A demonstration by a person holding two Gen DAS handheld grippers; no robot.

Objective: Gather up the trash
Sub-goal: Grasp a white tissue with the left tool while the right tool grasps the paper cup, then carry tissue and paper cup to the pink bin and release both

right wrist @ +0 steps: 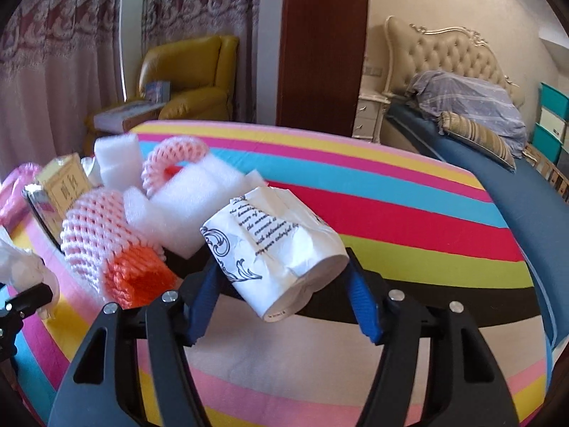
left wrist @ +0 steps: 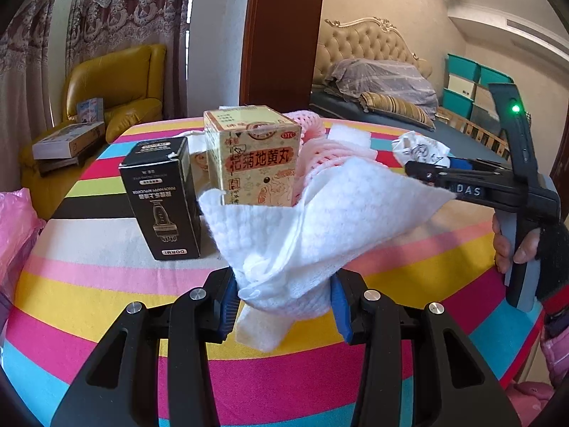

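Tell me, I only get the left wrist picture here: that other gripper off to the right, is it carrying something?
Observer: Yes. The right gripper is shut on a crumpled printed paper cup.
Operator: And what's hidden behind the yellow box?
Observer: An orange foam net sleeve lies there, tucked into a pink one.
Operator: Anything more back there?
Observer: White foam blocks, piled beside the nets on the striped table.

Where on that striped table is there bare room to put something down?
Bare striped cloth runs right of the printed crumpled paper to the table's edge. Left is crowded: pink foam nets, white foam blocks, yellow medicine box, black carton.
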